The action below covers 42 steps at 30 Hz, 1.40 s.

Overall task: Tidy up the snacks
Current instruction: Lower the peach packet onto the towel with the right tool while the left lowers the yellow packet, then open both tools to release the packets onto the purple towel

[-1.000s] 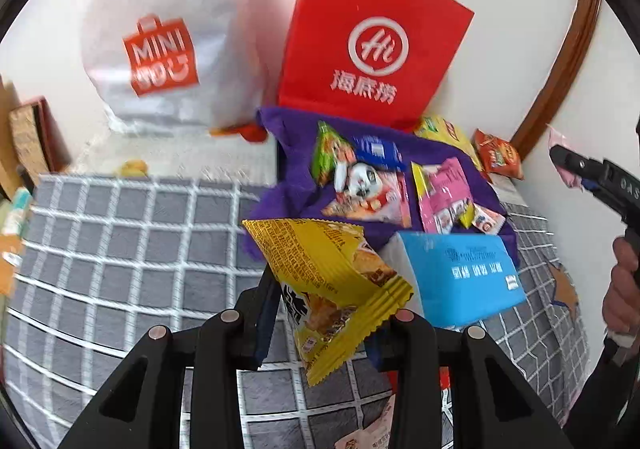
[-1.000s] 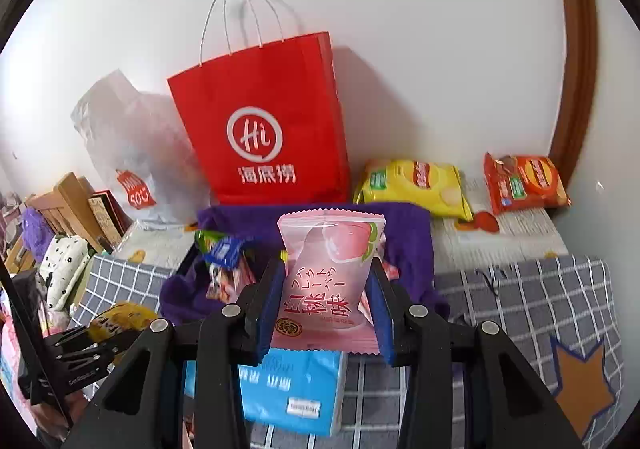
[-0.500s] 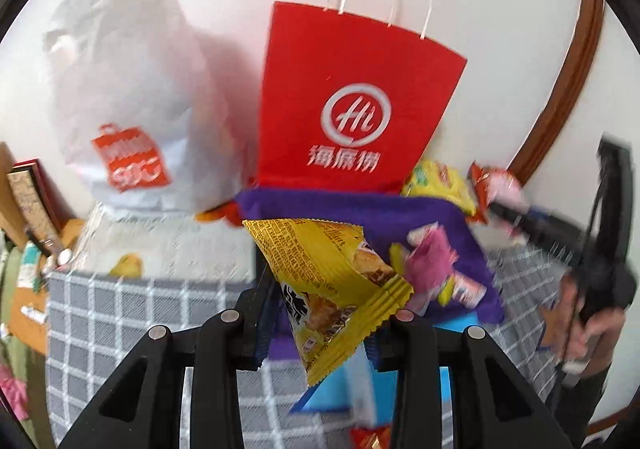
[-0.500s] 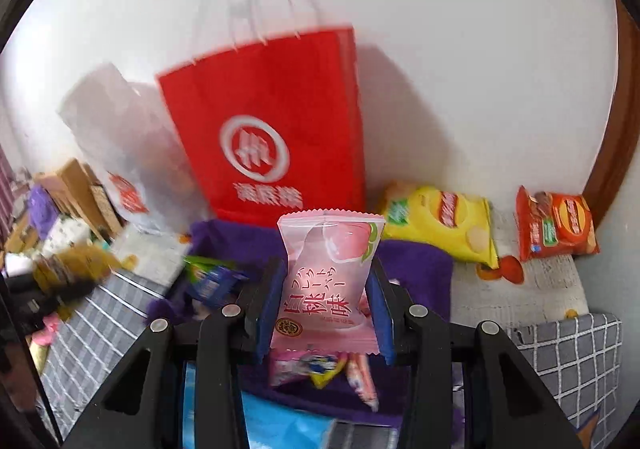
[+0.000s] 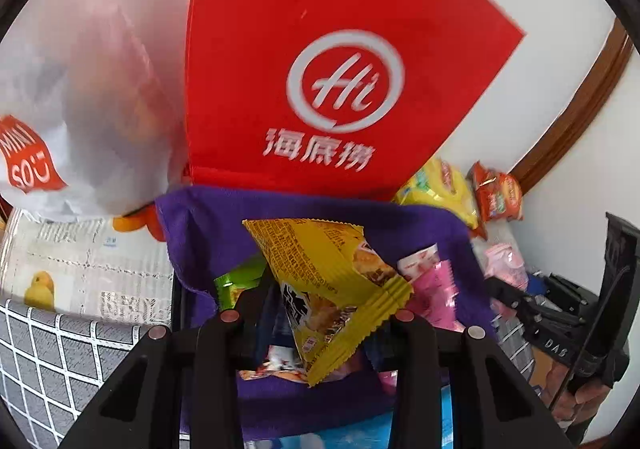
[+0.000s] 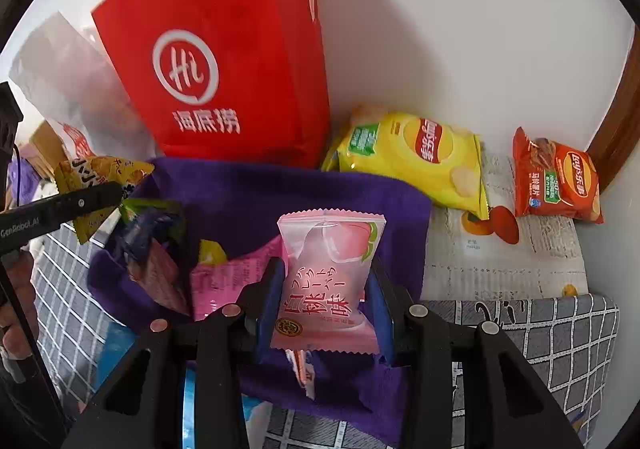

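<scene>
While our left tool (image 5: 316,323) pinches a yellow snack packet (image 5: 326,285), our right tool (image 6: 326,315) clamps a pink peach packet (image 6: 328,281); purple cloth (image 6: 280,185) lies at twelve o'clock.

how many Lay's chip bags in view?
2. Yellow bag by the wall, right of the red bag; orange bag further right, near the corner. More may be hidden.

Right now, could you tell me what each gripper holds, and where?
Left gripper: yellow snack packet, lower middle. Right gripper: pink peach packet, side edges.
</scene>
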Each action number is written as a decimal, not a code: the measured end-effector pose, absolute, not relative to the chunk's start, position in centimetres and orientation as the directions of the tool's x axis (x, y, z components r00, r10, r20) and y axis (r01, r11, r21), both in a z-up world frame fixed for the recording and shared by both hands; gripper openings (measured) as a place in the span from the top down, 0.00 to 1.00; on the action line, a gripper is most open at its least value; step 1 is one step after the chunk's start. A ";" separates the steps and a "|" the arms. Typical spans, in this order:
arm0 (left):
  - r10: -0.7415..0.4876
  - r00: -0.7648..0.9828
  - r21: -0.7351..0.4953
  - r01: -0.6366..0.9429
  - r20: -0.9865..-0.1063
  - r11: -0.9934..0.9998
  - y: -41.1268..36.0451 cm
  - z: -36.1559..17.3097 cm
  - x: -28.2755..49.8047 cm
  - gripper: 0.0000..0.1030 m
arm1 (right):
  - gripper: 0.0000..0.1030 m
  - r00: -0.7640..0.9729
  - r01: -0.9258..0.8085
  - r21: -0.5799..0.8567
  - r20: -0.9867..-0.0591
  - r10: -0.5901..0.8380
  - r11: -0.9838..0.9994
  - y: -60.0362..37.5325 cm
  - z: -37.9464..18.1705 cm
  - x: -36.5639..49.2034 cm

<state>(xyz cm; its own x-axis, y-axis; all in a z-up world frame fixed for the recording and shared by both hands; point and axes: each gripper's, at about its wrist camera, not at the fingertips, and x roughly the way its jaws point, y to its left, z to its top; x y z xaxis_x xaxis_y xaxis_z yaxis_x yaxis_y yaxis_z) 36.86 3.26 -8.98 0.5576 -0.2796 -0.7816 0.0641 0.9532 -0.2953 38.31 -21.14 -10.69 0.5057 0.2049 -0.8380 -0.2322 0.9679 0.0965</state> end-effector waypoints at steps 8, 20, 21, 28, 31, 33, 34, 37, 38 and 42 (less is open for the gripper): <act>-0.256 0.538 -0.304 0.000 -0.803 0.953 5.2 -10.0 38.0 0.67 | 0.60 0.469 -0.198 0.097 -0.864 0.181 0.975 -20.9 -13.2 39.4; -0.329 0.489 -0.364 0.024 -0.808 0.931 3.8 -11.7 38.7 0.67 | 0.57 0.440 -0.200 0.080 -0.883 0.163 0.977 -19.7 -14.6 40.0; -0.333 0.488 -0.366 0.029 -0.807 0.930 3.6 -11.8 38.7 0.67 | 0.55 0.435 -0.201 0.080 -0.886 0.162 0.976 -19.7 -14.5 40.0; -0.362 0.477 -0.392 0.039 -0.801 0.919 2.5 -12.1 38.9 0.67 | 0.41 0.465 -0.210 0.069 -0.870 0.162 0.975 -19.5 -13.2 39.4; -0.360 0.474 -0.385 0.047 -0.804 0.922 2.1 -12.2 38.9 0.66 | 0.41 0.485 -0.214 0.070 -0.858 0.168 0.974 -19.6 -12.2 39.0; -0.369 0.470 -0.390 0.056 -0.802 0.919 1.8 -12.3 38.9 0.66 | 0.41 0.500 -0.214 0.073 -0.849 0.173 0.974 -19.7 -11.6 38.8; -0.373 0.471 -0.394 0.058 -0.799 0.917 1.7 -12.2 38.8 0.66 | 0.41 0.509 -0.213 0.072 -0.843 0.174 0.974 -19.7 -11.2 38.6; -0.376 0.471 -0.397 0.059 -0.798 0.916 1.4 -12.1 38.7 0.66 | 0.40 0.532 -0.217 0.068 -0.828 0.177 0.974 -19.5 -10.3 38.2; -0.379 0.466 -0.394 0.070 -0.799 0.916 1.2 -12.0 38.6 0.66 | 0.40 0.540 -0.216 0.068 -0.823 0.177 0.974 -19.4 -10.1 38.0; -0.363 0.466 -0.365 0.091 -0.807 0.927 0.7 -11.3 38.5 0.47 | 0.40 0.557 -0.232 0.079 -0.806 0.199 0.969 -18.9 -9.4 37.5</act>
